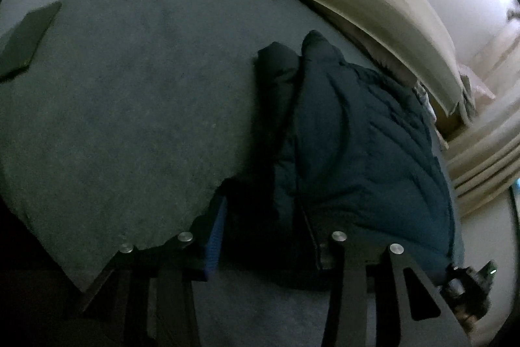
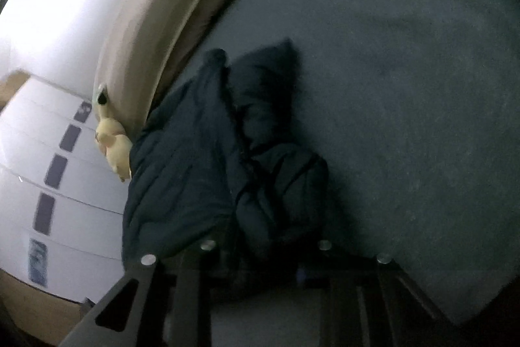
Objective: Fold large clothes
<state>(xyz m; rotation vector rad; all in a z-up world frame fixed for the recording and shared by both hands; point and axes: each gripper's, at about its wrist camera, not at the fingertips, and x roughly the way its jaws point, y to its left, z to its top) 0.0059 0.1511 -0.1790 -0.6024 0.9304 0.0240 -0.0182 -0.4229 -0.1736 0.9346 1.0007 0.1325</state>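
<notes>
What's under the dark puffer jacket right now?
The puffer jacket lies on the grey bed cover, which shows all around it. Whatever sits directly beneath the jacket's bulk is covered; its near edge is hidden in shadow between the tongs.

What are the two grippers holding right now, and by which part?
Both the left gripper and the right gripper appear clamped on the dark puffer jacket, each pinching its near edge. Darkness hides the exact contact.
</notes>
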